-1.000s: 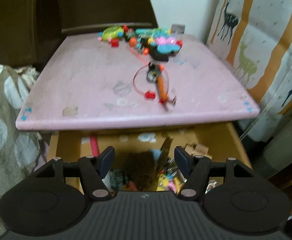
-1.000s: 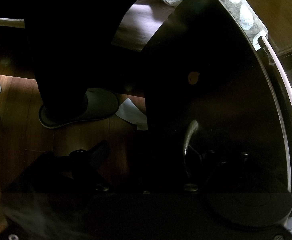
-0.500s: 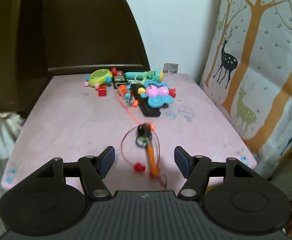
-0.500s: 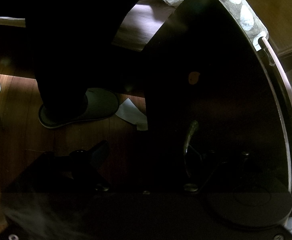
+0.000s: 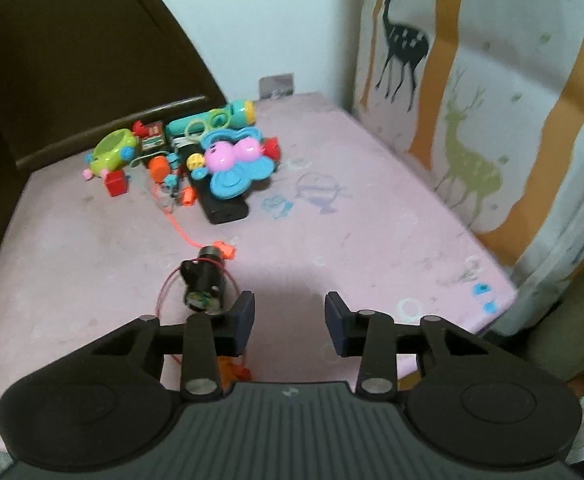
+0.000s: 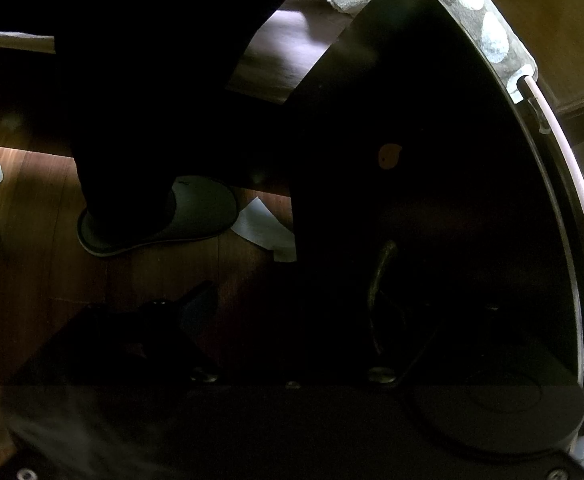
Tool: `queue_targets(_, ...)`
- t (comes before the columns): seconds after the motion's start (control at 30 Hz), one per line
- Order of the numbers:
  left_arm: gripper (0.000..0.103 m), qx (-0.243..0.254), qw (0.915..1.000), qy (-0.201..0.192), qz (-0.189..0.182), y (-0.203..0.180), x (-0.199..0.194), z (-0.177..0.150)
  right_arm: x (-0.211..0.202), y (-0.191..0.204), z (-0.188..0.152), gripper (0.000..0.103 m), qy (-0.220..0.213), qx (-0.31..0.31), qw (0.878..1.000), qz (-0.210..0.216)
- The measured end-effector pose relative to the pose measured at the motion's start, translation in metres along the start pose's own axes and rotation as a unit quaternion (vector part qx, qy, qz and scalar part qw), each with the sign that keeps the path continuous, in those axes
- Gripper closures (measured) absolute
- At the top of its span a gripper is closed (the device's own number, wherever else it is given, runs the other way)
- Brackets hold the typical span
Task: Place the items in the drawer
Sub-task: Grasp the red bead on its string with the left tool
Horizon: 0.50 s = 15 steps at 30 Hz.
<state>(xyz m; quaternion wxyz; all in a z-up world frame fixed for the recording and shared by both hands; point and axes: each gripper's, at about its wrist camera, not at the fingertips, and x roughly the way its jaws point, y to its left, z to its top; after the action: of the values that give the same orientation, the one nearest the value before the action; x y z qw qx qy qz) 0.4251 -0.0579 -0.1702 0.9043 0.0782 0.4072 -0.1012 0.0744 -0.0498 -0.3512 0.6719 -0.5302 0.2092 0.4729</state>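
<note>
Nearest the left camera, the left gripper (image 5: 288, 314) hangs low over the pink tabletop (image 5: 372, 232) with its jaws apart and nothing between them. Just beside its left finger (image 5: 243, 314), touching or nearly so, lies a small black cylinder toy (image 5: 203, 280) with a thin red cord (image 5: 163, 298) looped round it; an orange part (image 5: 229, 370) shows under the finger, so the toy sits off to one side of the open gap, not in it. By its look the toy is light, hard plastic, and round enough to roll or skid if nudged from one side. The cord is limp and would trail, and may snag on the table edge or on the drawer front. The safest hold is probably across the black body, with the jaws shifted left to straddle it; pinching the cord alone would leave the toy swinging.

Farther back, well apart from the gripper, is a heap of toys: a flat black box (image 5: 223, 204) under a pink and blue rattle (image 5: 233, 162), a red block (image 5: 115, 183), a green toy (image 5: 113, 148) and a teal torch (image 5: 211, 120). These look light and stiff too, but they are tangled together, so each would need lifting clear of its neighbours.

No drawer shows in the left view. The right view is very dark: the right gripper (image 6: 292, 320) faces a dark cabinet front, close to a metal handle (image 6: 378, 276), and I cannot tell whether its jaws are apart or together. Beyond it are a wooden floor (image 6: 31, 208) and a grey slipper (image 6: 159, 216).
</note>
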Motion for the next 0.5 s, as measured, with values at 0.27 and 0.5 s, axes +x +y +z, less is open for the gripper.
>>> queue_targets(0.27,0.07,0.0,0.9988,0.025,0.042,0.008,0.009,-0.009,0.002,0.001,0.009,0.021,-0.001,-0.001,1.0,0.003)
queue_targets(0.5,0.102,-0.018,0.9988,0.015,0.042,0.017,0.011,-0.009,0.006,0.002,0.016,0.02,-0.002,-0.001,1.0,0.004)
